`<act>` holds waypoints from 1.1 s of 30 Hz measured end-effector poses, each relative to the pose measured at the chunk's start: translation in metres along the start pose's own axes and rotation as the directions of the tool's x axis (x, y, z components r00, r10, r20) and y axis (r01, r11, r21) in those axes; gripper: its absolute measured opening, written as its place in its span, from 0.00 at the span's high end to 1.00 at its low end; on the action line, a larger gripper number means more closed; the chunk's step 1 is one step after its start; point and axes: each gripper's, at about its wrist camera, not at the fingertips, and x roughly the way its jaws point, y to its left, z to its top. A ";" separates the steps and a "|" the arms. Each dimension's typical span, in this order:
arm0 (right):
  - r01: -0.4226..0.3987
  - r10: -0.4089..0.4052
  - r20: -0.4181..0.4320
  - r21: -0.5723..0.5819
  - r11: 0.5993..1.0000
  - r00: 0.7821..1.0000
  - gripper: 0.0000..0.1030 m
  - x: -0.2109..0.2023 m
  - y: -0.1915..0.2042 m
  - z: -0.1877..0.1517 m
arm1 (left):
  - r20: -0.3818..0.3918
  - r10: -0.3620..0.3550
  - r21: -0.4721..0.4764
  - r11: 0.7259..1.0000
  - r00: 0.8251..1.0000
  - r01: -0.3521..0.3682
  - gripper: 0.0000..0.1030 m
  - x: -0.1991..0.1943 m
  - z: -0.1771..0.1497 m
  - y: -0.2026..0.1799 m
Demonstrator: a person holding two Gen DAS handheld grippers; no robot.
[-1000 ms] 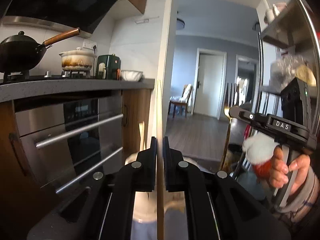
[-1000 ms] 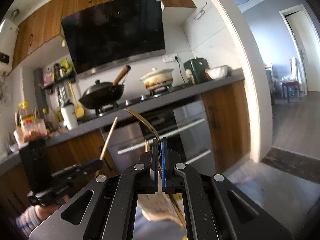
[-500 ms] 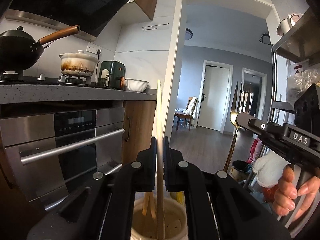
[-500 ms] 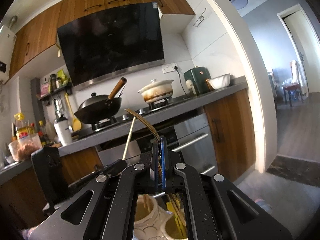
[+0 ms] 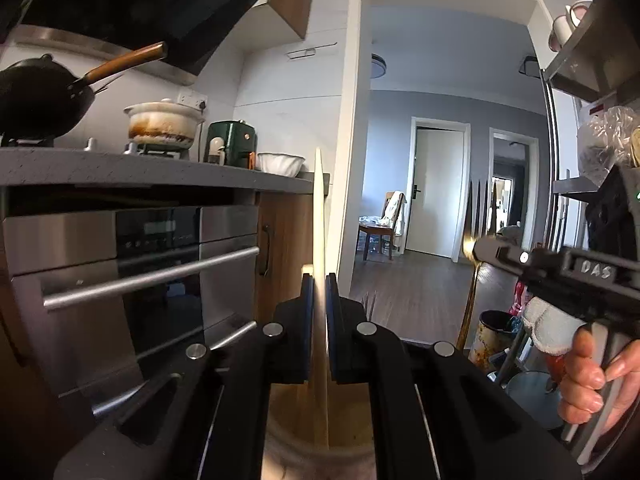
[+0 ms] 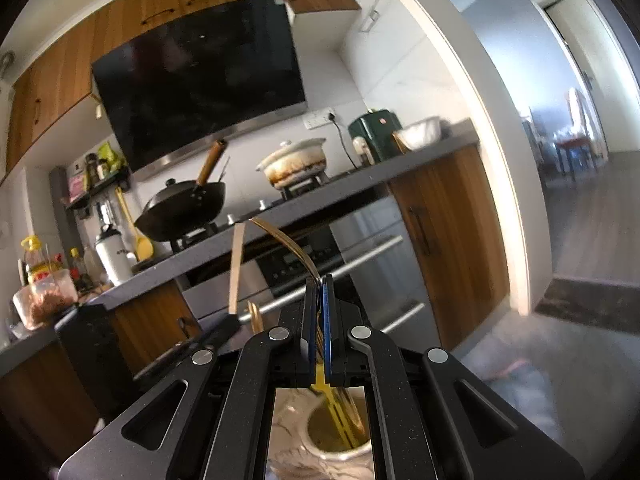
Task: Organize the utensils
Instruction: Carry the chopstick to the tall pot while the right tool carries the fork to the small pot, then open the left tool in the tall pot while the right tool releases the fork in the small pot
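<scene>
My left gripper (image 5: 319, 280) is shut on a pale wooden stick (image 5: 319, 208) that stands upright. The stick's lower end reaches into a beige ceramic holder (image 5: 296, 412) just below the fingers. My right gripper (image 6: 319, 280) is shut on a gold fork (image 6: 288, 242) whose head curves up and to the left. The fork's handle runs down into the right well of the white marbled holder (image 6: 320, 460). From the left wrist, the right gripper (image 5: 478, 246) holds the fork (image 5: 468, 308) tines up, a hand (image 5: 592, 376) on its grip. The left gripper (image 6: 230, 320) with the stick (image 6: 238, 268) shows left of the fork.
A grey counter (image 5: 120, 168) carries a black wok (image 5: 36, 100), a stained clay pot (image 5: 162, 126), a green appliance (image 5: 232, 142) and a white bowl (image 5: 280, 163). An oven (image 5: 140, 272) sits below. A doorway opens ahead; a metal rack (image 5: 560, 208) and a bin (image 5: 496, 332) stand to the right.
Both grippers have sunk while staying shut. The holder has come up close under the fingers, and the stick's end and the fork's handle now reach into it.
</scene>
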 end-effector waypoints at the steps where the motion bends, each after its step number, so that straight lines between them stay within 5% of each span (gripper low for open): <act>1: 0.005 -0.005 -0.007 0.012 1.000 1.000 0.97 0.000 -0.003 -0.004 | 0.000 0.002 -0.004 1.000 1.000 -0.002 0.94 -0.003 -0.002 0.001; 17: 0.092 -0.091 -0.016 0.037 0.995 0.996 0.97 0.006 -0.017 -0.020 | -0.075 0.056 0.021 0.998 0.996 -0.054 0.91 -0.012 -0.021 0.003; 21: 0.107 -0.106 -0.015 0.035 0.994 0.994 0.96 0.007 -0.019 -0.022 | -0.073 0.065 0.008 0.998 0.995 -0.064 0.70 -0.014 -0.021 0.006; 33: 0.134 -0.133 -0.023 0.027 0.991 0.991 0.95 0.006 -0.020 -0.022 | -0.088 0.098 0.009 0.995 0.991 -0.098 0.54 -0.017 -0.019 0.009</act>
